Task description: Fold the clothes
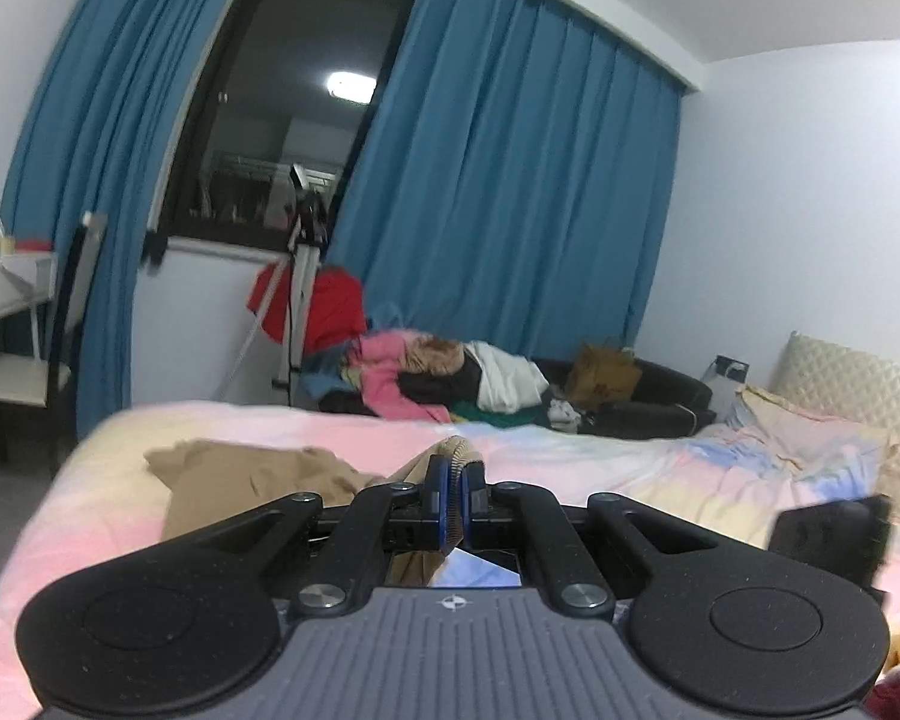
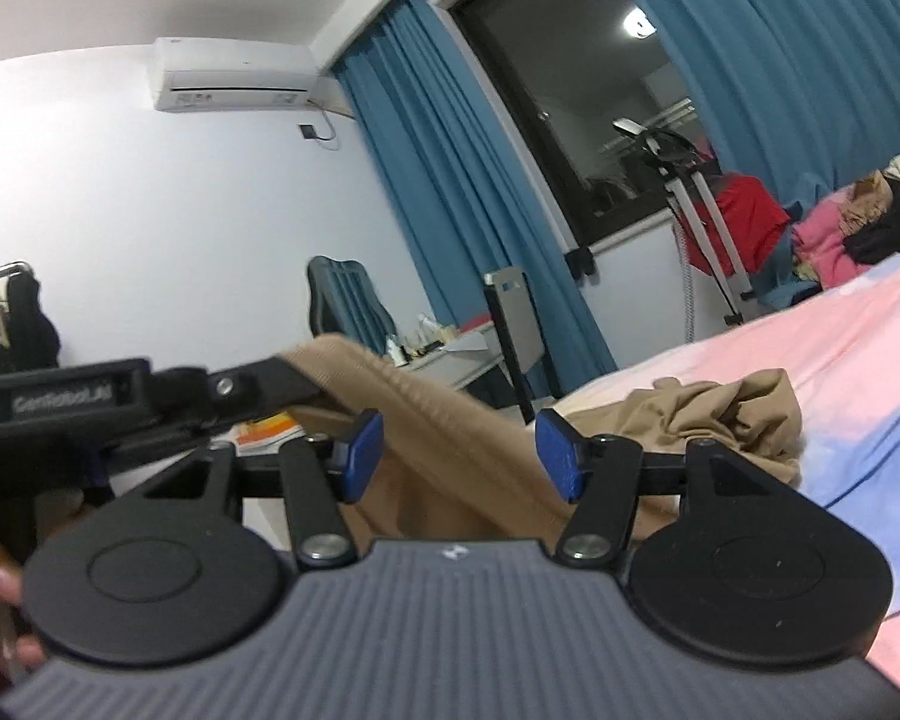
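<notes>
Left gripper (image 1: 455,483): blue pads pressed together on a ribbed edge of the tan garment (image 1: 258,474), lifting it above the bed (image 1: 570,456). Right gripper (image 2: 459,453): pads spread apart, the raised tan fabric between them, contact not discernible. The rest of the garment lies crumpled on the bed's pastel sheet. Beyond the bed, a clothes pile (image 1: 450,372) sits below the blue curtains (image 1: 510,180).

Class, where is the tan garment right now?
The tan garment lies crumpled on the pink bed; one edge is lifted, pinched in the left tongs and passing between the open right tongs.
</notes>
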Motion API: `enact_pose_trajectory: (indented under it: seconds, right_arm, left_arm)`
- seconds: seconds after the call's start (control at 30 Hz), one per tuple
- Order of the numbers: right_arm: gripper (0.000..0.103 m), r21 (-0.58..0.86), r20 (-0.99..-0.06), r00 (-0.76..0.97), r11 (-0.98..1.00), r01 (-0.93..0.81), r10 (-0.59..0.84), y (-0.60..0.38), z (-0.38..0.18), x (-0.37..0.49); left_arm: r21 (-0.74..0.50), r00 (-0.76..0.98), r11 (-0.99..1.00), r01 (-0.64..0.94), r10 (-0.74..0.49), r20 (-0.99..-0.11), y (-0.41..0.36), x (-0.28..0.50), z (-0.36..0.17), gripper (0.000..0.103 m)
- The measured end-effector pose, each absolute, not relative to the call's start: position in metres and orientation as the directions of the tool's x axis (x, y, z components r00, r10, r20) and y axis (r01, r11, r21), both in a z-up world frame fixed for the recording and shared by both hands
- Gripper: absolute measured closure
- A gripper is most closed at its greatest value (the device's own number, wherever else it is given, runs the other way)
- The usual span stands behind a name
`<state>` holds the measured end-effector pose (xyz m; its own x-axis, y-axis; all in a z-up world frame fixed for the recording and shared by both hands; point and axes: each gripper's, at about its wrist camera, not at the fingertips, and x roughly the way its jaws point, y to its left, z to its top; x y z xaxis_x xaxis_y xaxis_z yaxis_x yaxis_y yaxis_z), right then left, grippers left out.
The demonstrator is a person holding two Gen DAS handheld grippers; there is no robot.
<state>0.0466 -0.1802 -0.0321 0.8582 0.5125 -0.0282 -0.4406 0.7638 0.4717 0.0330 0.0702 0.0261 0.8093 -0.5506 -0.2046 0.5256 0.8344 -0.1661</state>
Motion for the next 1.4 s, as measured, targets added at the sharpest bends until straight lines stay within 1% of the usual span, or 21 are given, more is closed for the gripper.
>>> enact_pose_trajectory:
  seconds: [0.1, 0.17, 0.27, 0.37, 0.43, 0.5, 0.53, 0.67, 0.73, 0.77, 0.8, 0.87, 1.07, 1.13, 1.2, 1.23, 1.3, 1.37, 1.4]
  right_arm:
    - [0.043, 0.502, -0.049, 0.851, 0.749, -0.432, 0.523, -0.18, -0.033, 0.06]
    - [0.043, 0.484, -0.099, 0.833, 0.758, -0.438, 0.544, -0.17, -0.034, 0.067]
    - [0.043, 0.436, -0.143, 0.863, 0.813, -0.385, 0.485, -0.161, -0.039, 0.072]
    - [0.043, 0.506, -0.176, 0.891, 0.815, -0.282, 0.418, -0.172, -0.049, 0.085]
    - [0.043, 0.514, -0.197, 0.902, 0.824, -0.238, 0.384, -0.181, -0.054, 0.086]
    - [0.029, 0.488, -0.228, 0.91, 0.85, -0.201, 0.346, -0.185, -0.055, 0.086]
    - [0.027, 0.478, -0.25, 0.911, 0.86, -0.179, 0.329, -0.186, -0.057, 0.086]
    - [0.028, 0.436, -0.338, 0.905, 0.895, -0.092, 0.258, -0.191, -0.064, 0.086]
    - [0.028, 0.44, -0.351, 0.909, 0.897, -0.052, 0.225, -0.197, -0.069, 0.084]
    - [0.03, 0.427, -0.363, 0.914, 0.904, -0.008, 0.179, -0.2, -0.07, 0.085]
    - [0.029, 0.412, -0.375, 0.918, 0.91, 0.041, 0.129, -0.204, -0.07, 0.087]
    - [0.028, 0.427, -0.354, 0.934, 0.897, 0.115, 0.049, -0.217, -0.071, 0.085]
    - [0.028, 0.519, -0.29, 0.933, 0.854, -0.034, 0.213, -0.21, -0.072, 0.077]
    - [0.031, 0.546, -0.264, 0.926, 0.833, -0.086, 0.27, -0.206, -0.072, 0.074]
    - [0.039, 0.572, -0.238, 0.915, 0.808, -0.138, 0.325, -0.203, -0.072, 0.072]
    - [0.041, 0.573, -0.244, 0.894, 0.8, -0.178, 0.375, -0.194, -0.071, 0.072]
    - [0.054, 0.552, -0.278, 0.858, 0.803, -0.226, 0.432, -0.175, -0.076, 0.073]
    - [0.06, 0.518, -0.318, 0.829, 0.817, -0.254, 0.46, -0.157, -0.083, 0.074]
    - [0.061, 0.509, -0.324, 0.825, 0.82, -0.261, 0.463, -0.153, -0.087, 0.077]
  left_arm:
    - [-0.156, 0.806, 0.84, 0.52, -0.543, -0.234, 0.066, 0.042, 0.018, 0.098]
    - [-0.147, 0.807, 0.846, 0.513, -0.534, -0.253, 0.062, 0.048, 0.012, 0.098]
    - [-0.156, 0.806, 0.852, 0.5, -0.524, -0.274, 0.06, 0.055, 0.004, 0.098]
    - [-0.162, 0.824, 0.868, 0.469, -0.496, -0.274, 0.061, 0.057, -0.001, 0.098]
    - [-0.165, 0.842, 0.884, 0.436, -0.466, -0.271, 0.061, 0.057, -0.003, 0.098]
    - [-0.183, 0.857, 0.892, 0.414, -0.449, -0.253, 0.066, 0.056, 0.001, 0.098]
    - [-0.192, 0.864, 0.895, 0.402, -0.44, -0.243, 0.069, 0.056, 0.003, 0.099]
    - [-0.233, 0.884, 0.895, 0.38, -0.425, -0.192, 0.08, 0.052, 0.012, 0.099]
    - [-0.255, 0.887, 0.885, 0.389, -0.435, -0.157, 0.087, 0.047, 0.017, 0.099]
    - [-0.264, 0.888, 0.88, 0.394, -0.439, -0.137, 0.09, 0.044, 0.02, 0.099]
    - [-0.265, 0.889, 0.879, 0.397, -0.44, -0.127, 0.092, 0.042, 0.022, 0.099]
    - [-0.276, 0.885, 0.872, 0.405, -0.449, -0.123, 0.097, 0.039, 0.025, 0.099]
    - [-0.283, 0.883, 0.881, 0.379, -0.436, -0.175, 0.097, 0.043, 0.023, 0.098]
    - [-0.28, 0.888, 0.89, 0.36, -0.419, -0.189, 0.097, 0.044, 0.021, 0.098]
    - [-0.286, 0.893, 0.896, 0.339, -0.402, -0.203, 0.097, 0.047, 0.019, 0.098]
    - [-0.293, 0.894, 0.897, 0.332, -0.398, -0.206, 0.099, 0.048, 0.019, 0.098]
    - [-0.31, 0.896, 0.894, 0.322, -0.394, -0.206, 0.102, 0.05, 0.018, 0.098]
    - [-0.32, 0.895, 0.889, 0.328, -0.401, -0.197, 0.104, 0.05, 0.019, 0.098]
    - [-0.325, 0.894, 0.886, 0.33, -0.404, -0.192, 0.105, 0.05, 0.019, 0.098]
